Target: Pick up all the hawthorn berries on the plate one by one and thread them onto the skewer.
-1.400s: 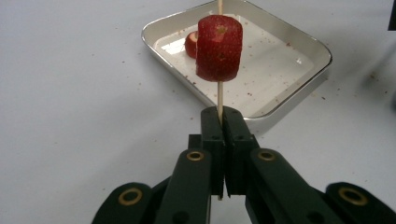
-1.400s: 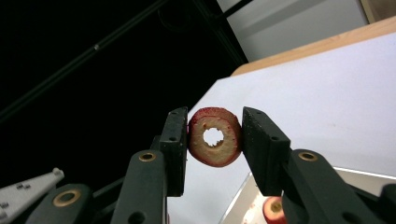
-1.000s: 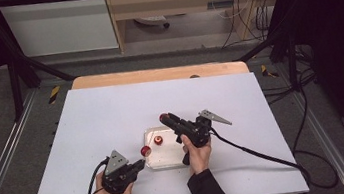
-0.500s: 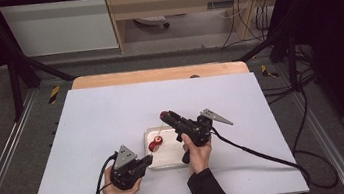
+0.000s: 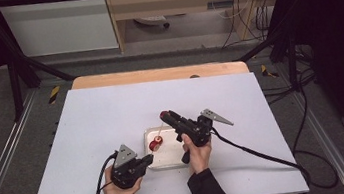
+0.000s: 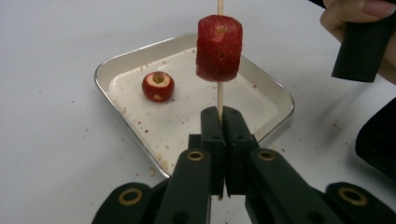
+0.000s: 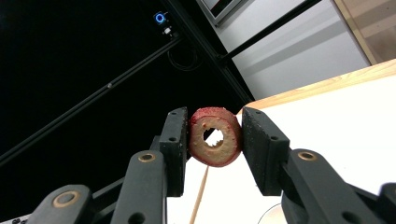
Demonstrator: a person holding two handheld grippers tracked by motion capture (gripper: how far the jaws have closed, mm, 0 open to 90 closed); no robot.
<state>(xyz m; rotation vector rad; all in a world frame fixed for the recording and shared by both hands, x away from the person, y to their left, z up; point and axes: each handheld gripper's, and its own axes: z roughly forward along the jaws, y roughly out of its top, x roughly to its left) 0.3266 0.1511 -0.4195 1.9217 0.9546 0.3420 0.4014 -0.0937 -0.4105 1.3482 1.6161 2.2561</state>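
Two grippers are working at the near edge of the table (image 5: 87, 118). Nearest, the left gripper (image 6: 219, 122) is pinching a thin wooden skewer (image 6: 220, 95) with jaws fully closed, holding it upright so the strawberry piece (image 6: 219, 48) already threaded on it is staying clear of the tray (image 6: 275, 93). One cored strawberry half (image 6: 158, 86) is lying in the tray's far-left corner, waiting its turn. Farther on, the right gripper (image 7: 214, 140) is clamping a hollowed strawberry ring (image 7: 215, 136) between part-open jaws, hole facing out, likely so the skewer can pass through. No brand, label or legible writing is appearing anywhere.
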